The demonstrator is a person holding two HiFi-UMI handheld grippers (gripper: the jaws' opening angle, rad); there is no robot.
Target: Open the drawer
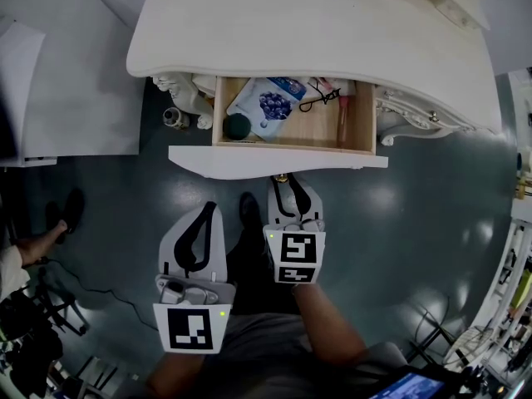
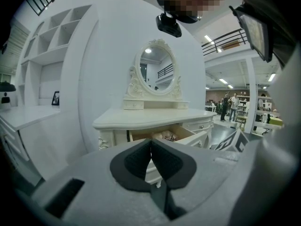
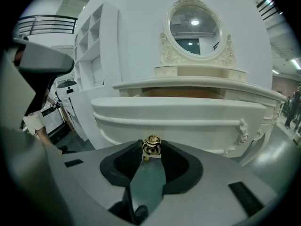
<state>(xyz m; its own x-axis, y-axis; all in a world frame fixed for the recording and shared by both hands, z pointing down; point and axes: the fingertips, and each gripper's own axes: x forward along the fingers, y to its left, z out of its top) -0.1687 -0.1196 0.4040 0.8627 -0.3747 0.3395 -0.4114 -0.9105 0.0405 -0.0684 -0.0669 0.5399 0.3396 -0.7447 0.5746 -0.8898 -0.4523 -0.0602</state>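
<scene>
The drawer (image 1: 249, 158) stands well out from under the table (image 1: 316, 32). Its wooden inside is open to the head view, with a blue-printed pouch (image 1: 268, 102), a dark round lid (image 1: 237, 125) and a pink tube (image 1: 342, 115) lying in it. The right tongs (image 3: 152, 149) are closed on the small gold knob (image 3: 152, 145) at the middle of the drawer front, one pad on each side of it. The left tongs (image 2: 151, 147) are pressed together with nothing between them. They hang back from the table, on the near side of the drawer.

By the look of it the pull is nearly finished, since most of the drawer's depth already shows.

- Any further pull should run straight back toward the person, level with the drawer's travel. The knob is at the centre, so a sideways drag would skew the drawer and likely bind it.
- The knob is small, rounded and shiny. The pads should bite squarely and hold firm, because a loose hold could slip off under load.
- Go slowly and stop short of the end of travel, so the drawer does not drop out or the loose things slide forward.
- The left tongs are best kept clear.
</scene>
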